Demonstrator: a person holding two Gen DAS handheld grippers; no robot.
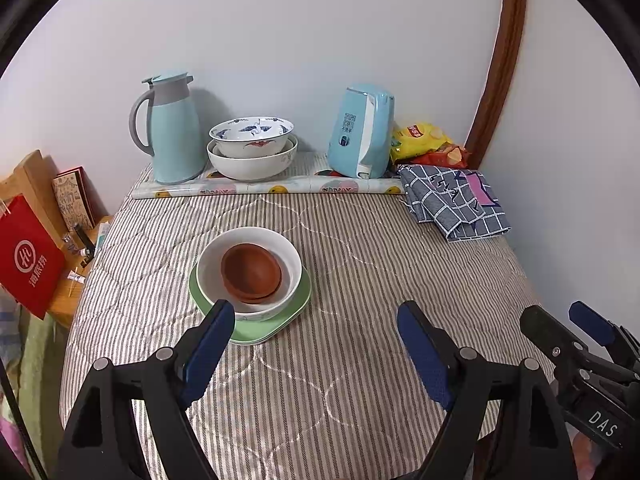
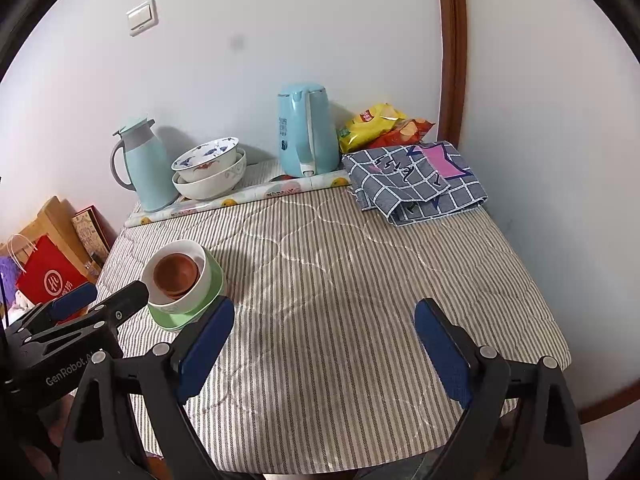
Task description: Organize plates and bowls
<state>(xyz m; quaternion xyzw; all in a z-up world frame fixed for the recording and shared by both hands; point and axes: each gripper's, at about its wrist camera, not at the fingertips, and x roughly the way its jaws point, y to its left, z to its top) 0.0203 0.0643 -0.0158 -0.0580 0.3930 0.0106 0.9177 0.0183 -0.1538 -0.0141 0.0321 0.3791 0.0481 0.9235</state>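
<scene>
Both tools are hanging over the near edge of the desk (image 1: 360, 264), which is wearing a striped quilted cover. The left tool (image 1: 316, 320) is standing with its blue pads spread wide and nothing between them; the right tool (image 2: 324, 320) is spread just as wide, also empty, over bare cloth.

The stack is sitting toward the left of the desk — two brown bowls (image 1: 252, 272) nested inside a white bowl (image 1: 248, 268), which is resting on green plates (image 1: 260, 328). From the left wrist view, the left tool's left pad is showing just in front of the plates' near rim; whether it is touching them I cannot tell.

At the back, along the wall, a blue-patterned bowl (image 1: 251, 134) is sitting inside a larger white bowl (image 1: 252, 162). A pale blue thermos jug (image 1: 172, 128) is standing just to their left, and a pale blue kettle (image 1: 360, 132) to their right. Snack bags (image 1: 424, 142) are lying in the far right corner, with a folded checked cloth (image 1: 456, 204) in front of them. A red paper bag (image 1: 28, 256) is leaning off the desk's left side.
</scene>
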